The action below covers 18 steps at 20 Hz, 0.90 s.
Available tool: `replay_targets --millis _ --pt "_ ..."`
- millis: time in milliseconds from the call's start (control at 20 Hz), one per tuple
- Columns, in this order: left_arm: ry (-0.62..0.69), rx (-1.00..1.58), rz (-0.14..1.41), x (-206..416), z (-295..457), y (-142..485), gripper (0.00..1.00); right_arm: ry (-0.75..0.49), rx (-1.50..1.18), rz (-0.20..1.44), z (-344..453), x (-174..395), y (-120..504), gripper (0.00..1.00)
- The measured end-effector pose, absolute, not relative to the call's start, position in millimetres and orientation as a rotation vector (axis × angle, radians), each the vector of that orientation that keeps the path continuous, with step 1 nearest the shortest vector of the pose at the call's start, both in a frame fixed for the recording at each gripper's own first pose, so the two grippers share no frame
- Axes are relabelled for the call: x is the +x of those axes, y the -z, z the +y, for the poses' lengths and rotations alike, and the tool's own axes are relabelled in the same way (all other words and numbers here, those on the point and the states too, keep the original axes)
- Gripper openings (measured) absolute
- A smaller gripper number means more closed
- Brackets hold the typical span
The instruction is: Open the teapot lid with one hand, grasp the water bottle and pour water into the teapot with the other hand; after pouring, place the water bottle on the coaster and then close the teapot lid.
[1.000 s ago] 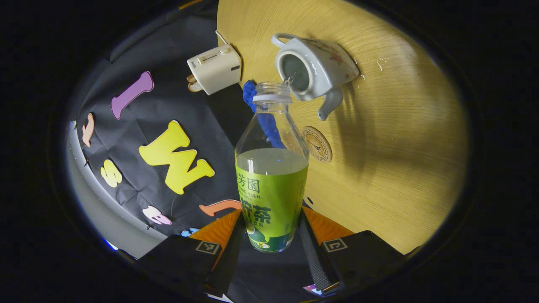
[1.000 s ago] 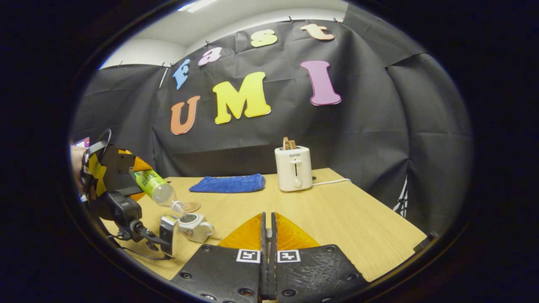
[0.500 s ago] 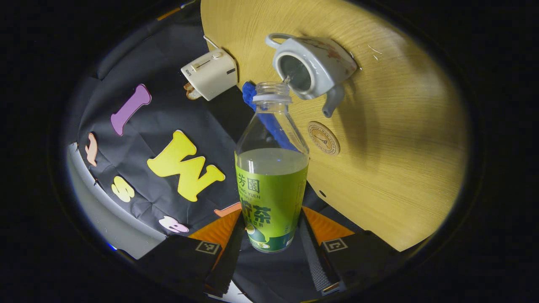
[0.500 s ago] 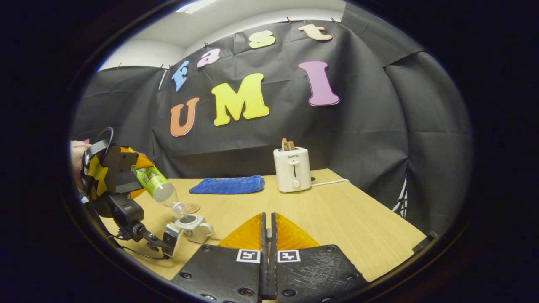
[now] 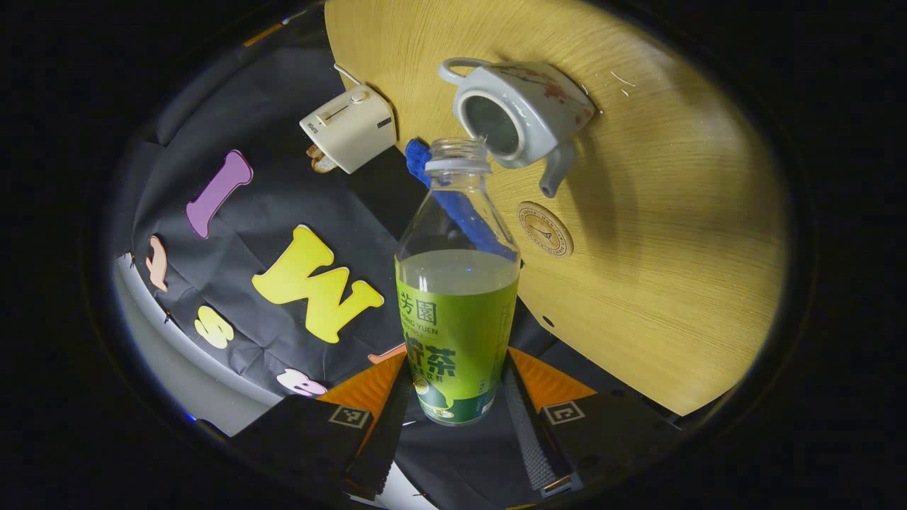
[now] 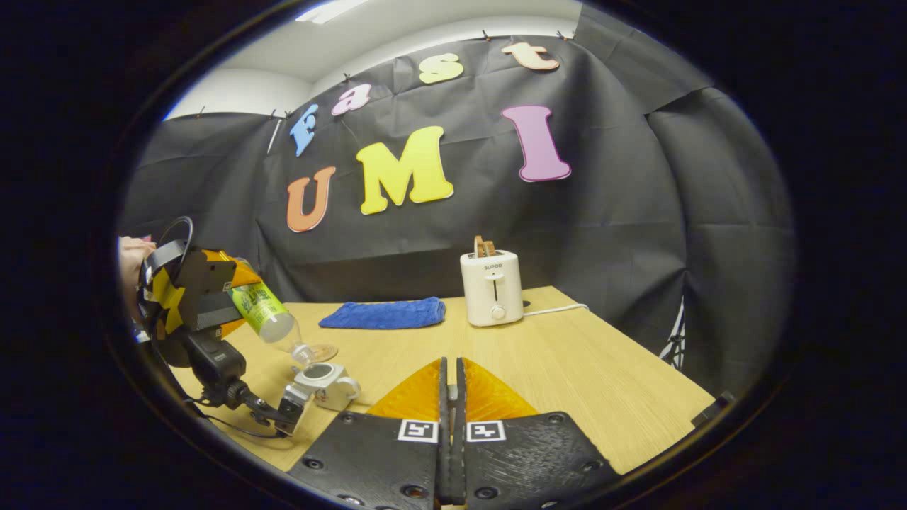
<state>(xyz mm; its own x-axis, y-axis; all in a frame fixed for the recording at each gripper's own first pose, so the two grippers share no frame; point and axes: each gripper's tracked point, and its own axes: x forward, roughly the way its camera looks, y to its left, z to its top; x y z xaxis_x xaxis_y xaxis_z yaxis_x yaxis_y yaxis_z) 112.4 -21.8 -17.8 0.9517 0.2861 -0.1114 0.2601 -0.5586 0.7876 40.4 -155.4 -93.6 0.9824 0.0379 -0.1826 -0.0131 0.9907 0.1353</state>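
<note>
Between the fingers of the left gripper the water bottle is clamped by its labelled lower body and tipped mouth-first over the open teapot. Judged roughly half full, the thin plastic should flex and may slip; the labelled section seems the firmest hold. Beyond the teapot's spout, the coaster lies on the tabletop, with a blue cloth and toaster toward the far edge. The right gripper is closed; the lid is hidden.
</note>
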Motion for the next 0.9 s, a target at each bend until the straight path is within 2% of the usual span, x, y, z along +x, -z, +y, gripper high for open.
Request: replay_targets --millis 50,100,350,500,550,600,900 --pt "-0.031 2.186 0.377 111.3 -22.0 18.9 0.70 -0.025 0.135 0.186 -155.7 40.2 93.1 0.00" --pt "-0.033 2.181 0.369 110.9 -22.5 19.6 0.74 -0.025 0.135 0.185 -155.6 40.0 92.3 0.00" --pt "-0.016 2.060 0.343 112.4 -16.3 21.8 0.74 -0.030 0.143 0.183 -154.2 39.3 90.7 0.00" --pt "0.034 1.799 0.389 103.5 -0.7 49.3 0.74 -0.026 0.153 0.171 -156.7 37.4 83.6 0.00" --pt "0.049 1.701 0.401 100.8 2.0 58.6 0.69 -0.023 0.154 0.167 -157.6 37.3 82.4 0.00" --pt "0.049 1.609 0.408 97.5 4.2 63.6 0.73 -0.021 0.154 0.165 -158.1 36.8 79.9 0.00" --pt "0.037 0.984 0.398 83.4 13.8 70.9 0.74 -0.024 0.165 0.162 -150.7 35.3 72.7 0.00"
